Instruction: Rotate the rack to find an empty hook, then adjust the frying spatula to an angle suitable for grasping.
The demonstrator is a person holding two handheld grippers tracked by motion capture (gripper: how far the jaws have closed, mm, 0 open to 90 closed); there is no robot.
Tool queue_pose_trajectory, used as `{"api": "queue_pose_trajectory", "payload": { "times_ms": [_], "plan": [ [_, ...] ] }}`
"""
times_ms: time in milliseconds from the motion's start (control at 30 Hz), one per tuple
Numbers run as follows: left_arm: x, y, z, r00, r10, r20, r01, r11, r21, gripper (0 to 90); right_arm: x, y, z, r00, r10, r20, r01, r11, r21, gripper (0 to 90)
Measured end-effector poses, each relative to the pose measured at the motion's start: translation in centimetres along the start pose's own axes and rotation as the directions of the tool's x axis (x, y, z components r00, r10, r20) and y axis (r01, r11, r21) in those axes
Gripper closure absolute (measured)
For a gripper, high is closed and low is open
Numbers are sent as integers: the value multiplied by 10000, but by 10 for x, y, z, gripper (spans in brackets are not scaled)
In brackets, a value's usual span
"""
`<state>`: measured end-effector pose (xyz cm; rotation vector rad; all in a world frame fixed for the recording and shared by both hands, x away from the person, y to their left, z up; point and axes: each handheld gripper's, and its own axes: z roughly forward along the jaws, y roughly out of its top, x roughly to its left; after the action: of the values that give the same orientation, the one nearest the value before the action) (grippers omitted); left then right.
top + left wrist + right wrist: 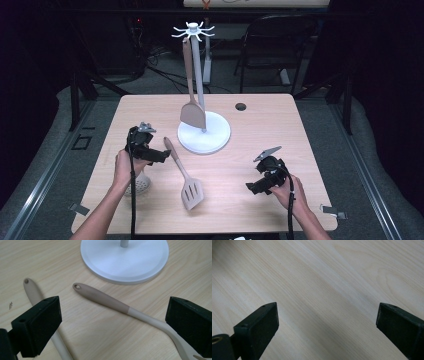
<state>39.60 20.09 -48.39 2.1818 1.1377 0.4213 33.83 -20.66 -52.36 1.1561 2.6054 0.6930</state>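
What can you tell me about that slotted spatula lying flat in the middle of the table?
The slotted spatula lies flat on the wooden table, in front of the white stand's base but apart from it. Its slim handle looks matte, like silicone: brownish at the end, which has a small hanging hole, and paler cream toward the blade. The broad blade has several slots and points toward the person. The left gripper hovers open by the handle; nothing grips it.

The person's left hand [124, 167] hides most of the skimmer [140, 184]; the slotted spatula [117, 305] runs off-frame.
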Motion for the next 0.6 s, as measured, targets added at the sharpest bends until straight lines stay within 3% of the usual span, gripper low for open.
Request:
{"api": "queue_pose_trajectory", "payload": {
  "times_ms": [233, 433, 567, 600],
  "plan": [
    [3, -9, 1, 9996, -262, 113, 261, 9996, 114, 0, 1, 0, -1, 9999, -137, 56, 137, 9999, 20, 40],
    [-2, -11, 3, 9996, -152, 226, 146, 9996, 254, 0, 2, 2, 0, 9999, -147, -29, 147, 9999, -11, 40],
    [-7, -11, 6, 9983, -32, 575, 12, 9994, 350, 0, 7, 5, 2, 9989, -199, 417, 198, 9998, 32, 118],
    [-8, -10, 7, 9983, -21, 580, 0, 9993, 366, 0, 8, 6, 2, 9993, -163, 326, 163, 9999, 8, 119]
  ]
}}
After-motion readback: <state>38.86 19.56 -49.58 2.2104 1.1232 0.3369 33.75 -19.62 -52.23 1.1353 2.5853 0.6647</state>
